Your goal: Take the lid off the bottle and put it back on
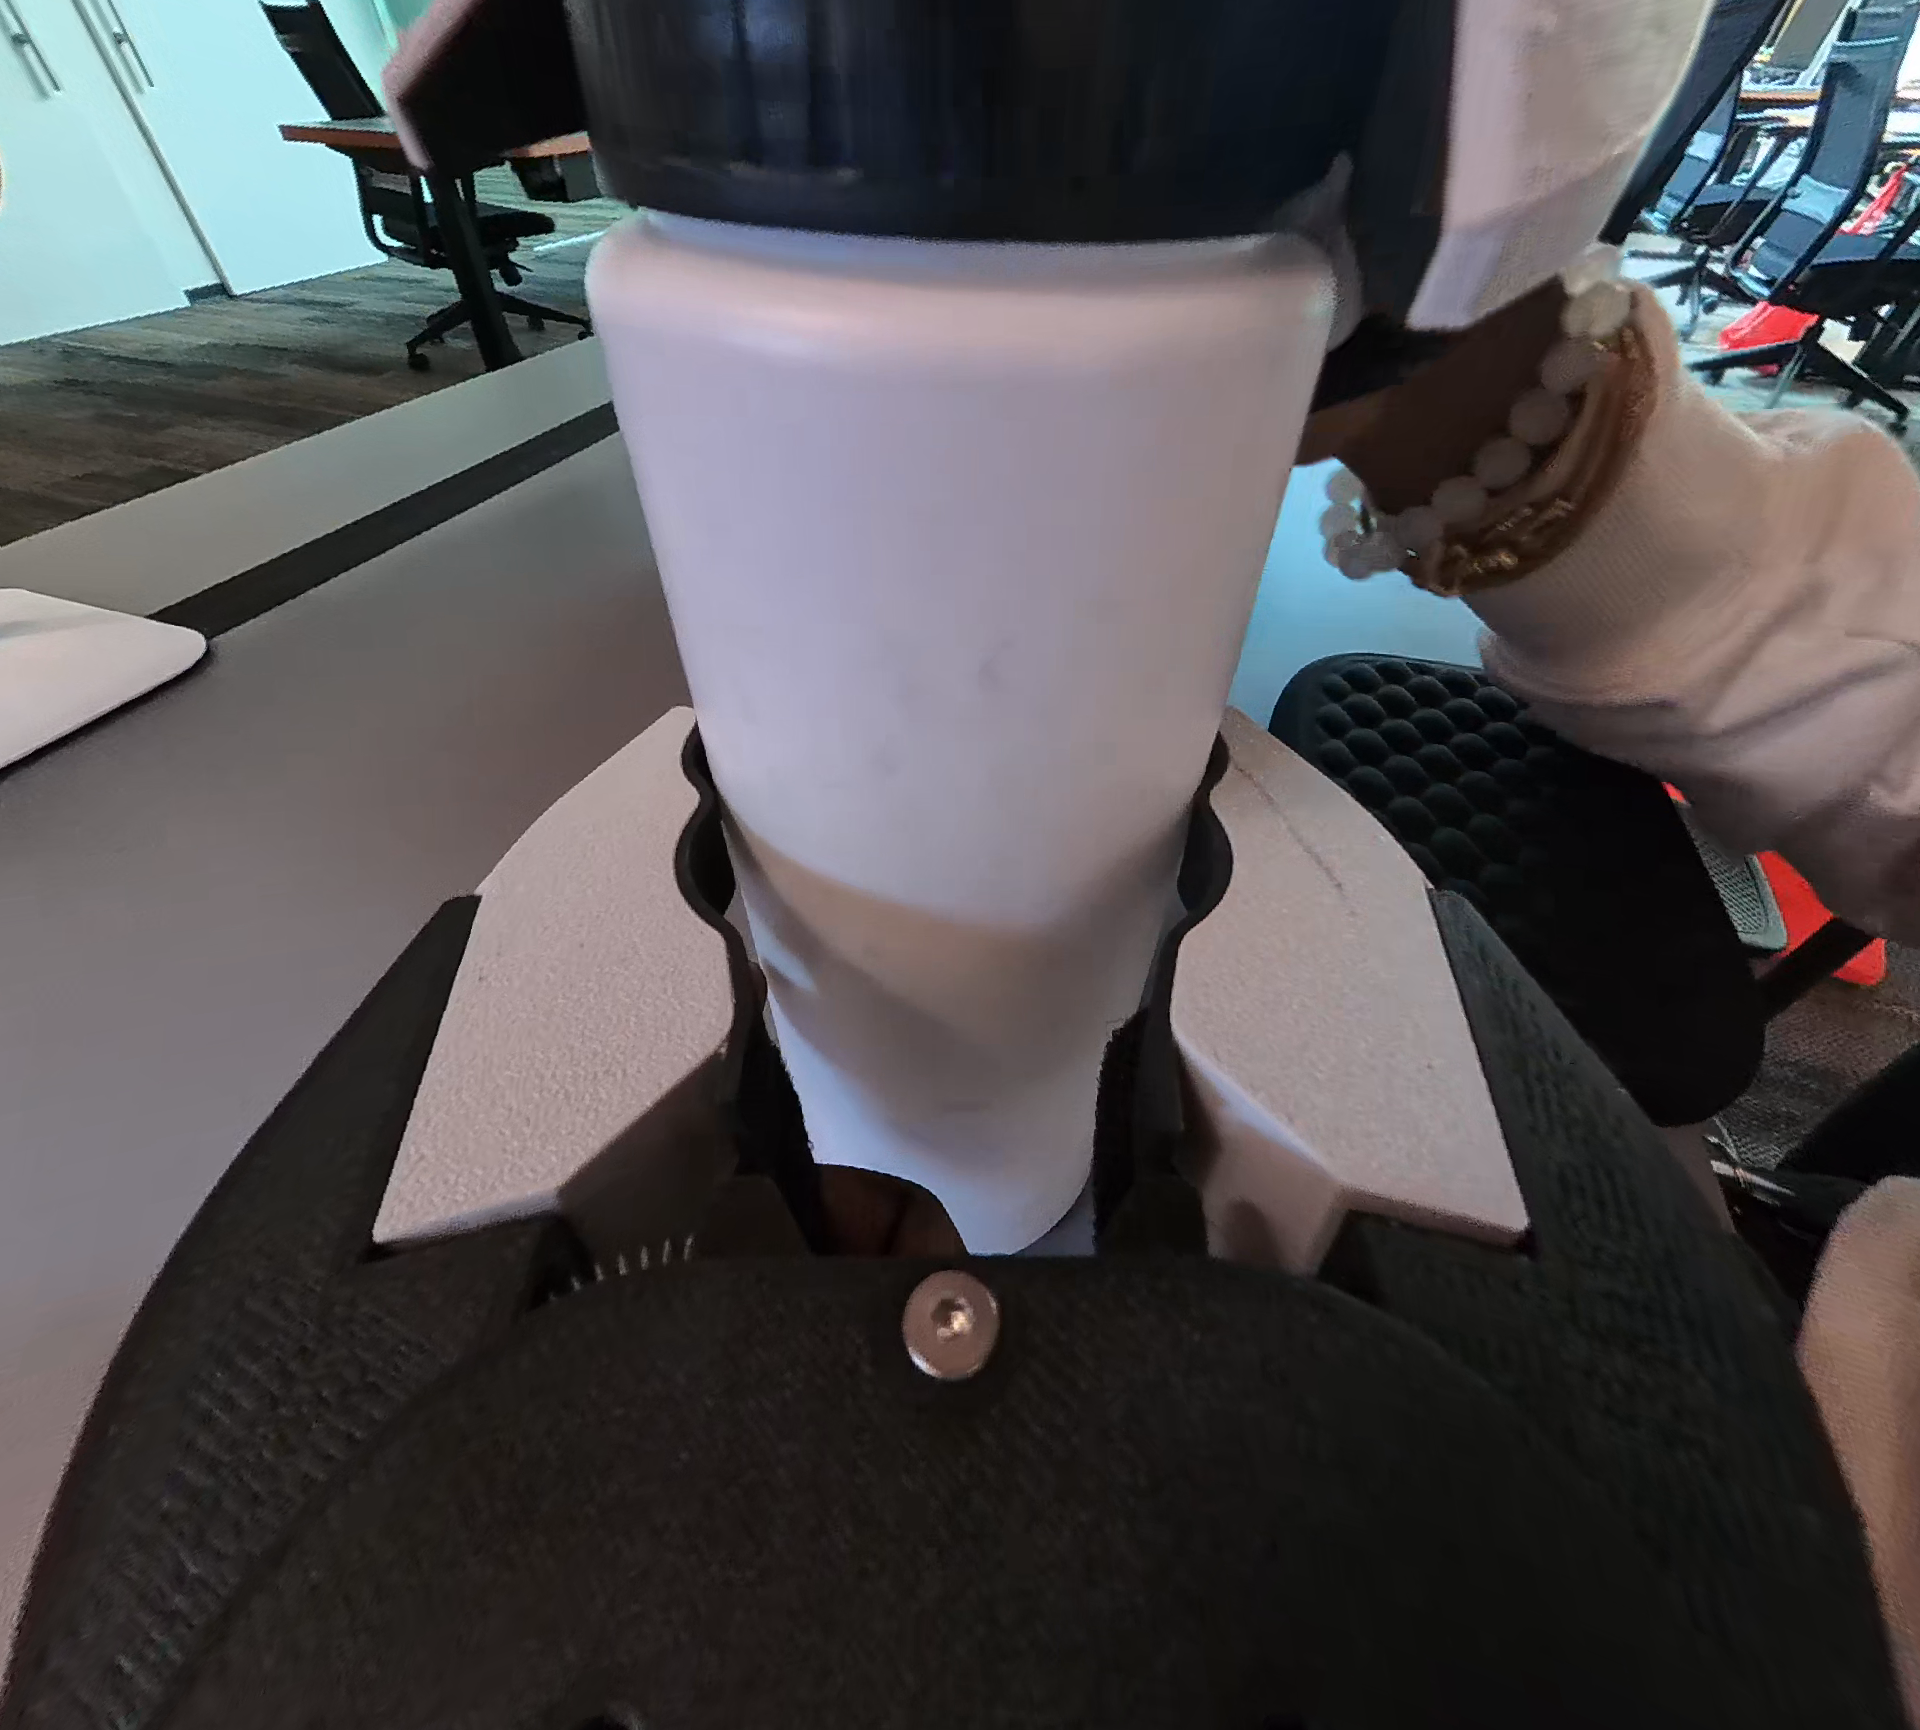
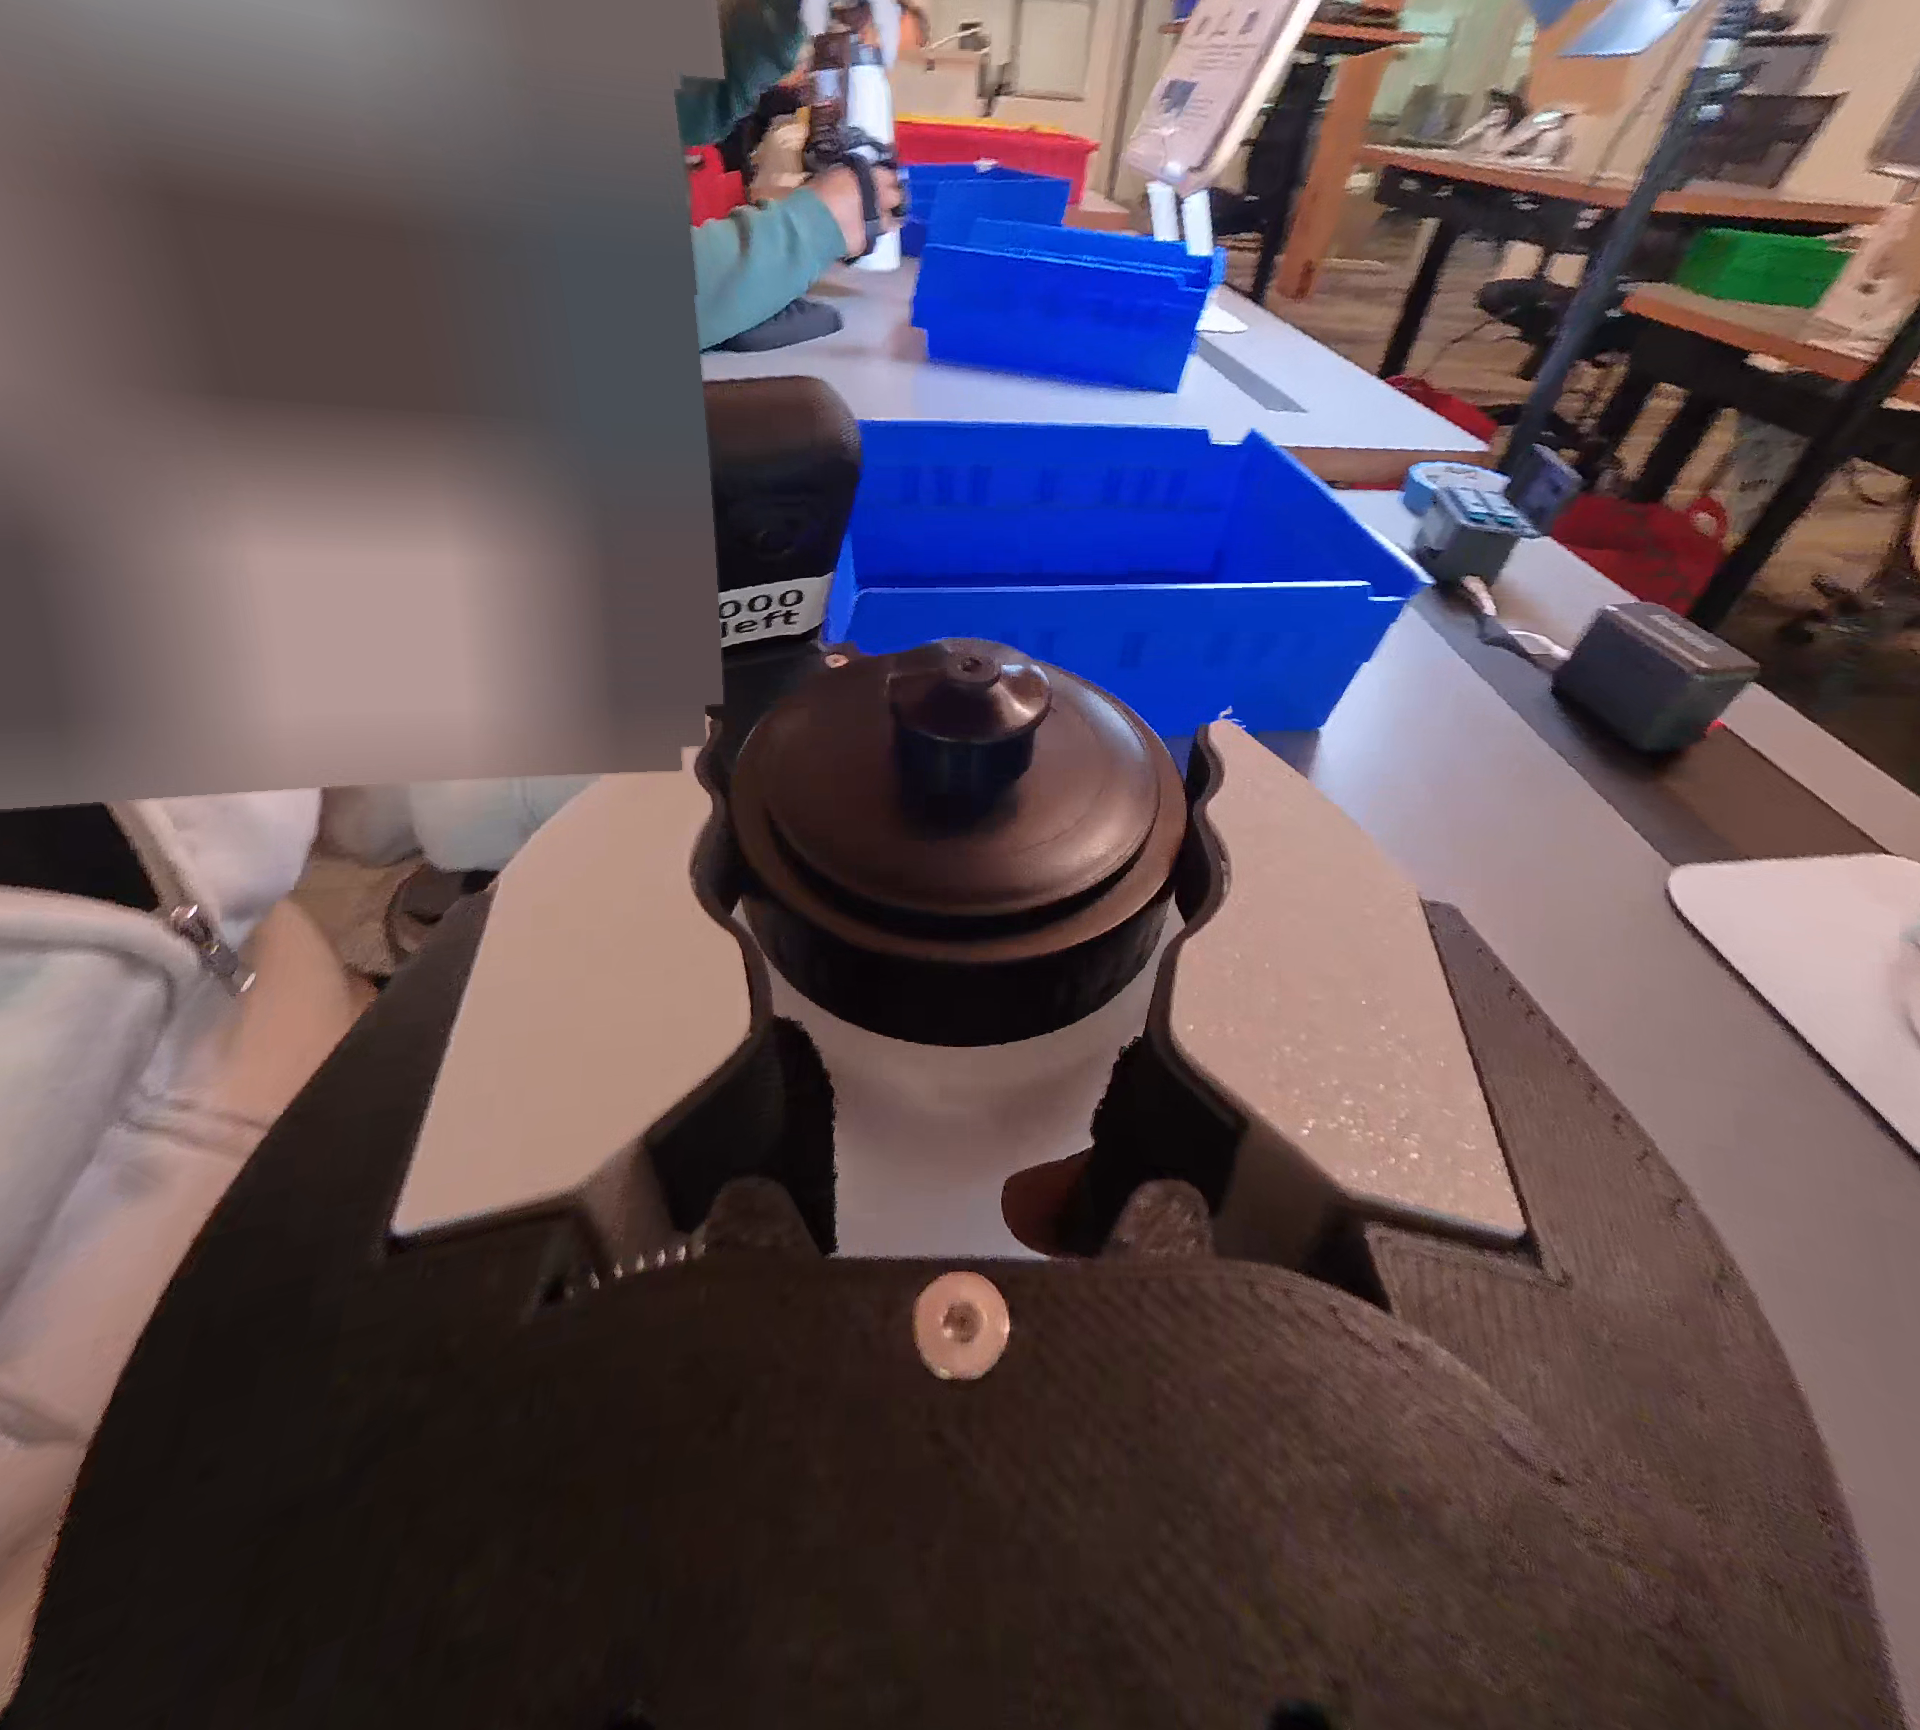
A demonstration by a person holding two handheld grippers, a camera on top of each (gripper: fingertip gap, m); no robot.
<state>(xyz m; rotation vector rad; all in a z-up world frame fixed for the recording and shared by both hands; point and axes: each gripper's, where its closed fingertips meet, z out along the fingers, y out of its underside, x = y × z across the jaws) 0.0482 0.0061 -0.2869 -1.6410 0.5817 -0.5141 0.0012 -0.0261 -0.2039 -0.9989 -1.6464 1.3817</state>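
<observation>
A white bottle (image 1: 956, 558) with a black screw lid (image 1: 966, 59) is held upright above the grey table. My left gripper (image 1: 956, 839) is shut on the bottle's lower body. My right gripper (image 2: 956, 859) is shut on the black lid (image 2: 956, 839), which sits on the bottle's white neck (image 2: 956, 1130); its fingers (image 1: 1558, 80) also show on both sides of the lid in the left wrist view. The lid has a small black spout knob (image 2: 966, 714) on top. Whether the lid is screwed tight cannot be told.
A blue bin (image 2: 1112, 558) stands just beyond the lid, another blue bin (image 2: 1060, 309) farther back. A dark charger block (image 2: 1652, 672) and a white pad (image 2: 1818, 963) lie at right. A black chair (image 1: 1507, 849) is beside the grey table (image 1: 312, 745). Another person works farther along the table. The gap from one gripper's tips to the other's is roughly 9 centimetres.
</observation>
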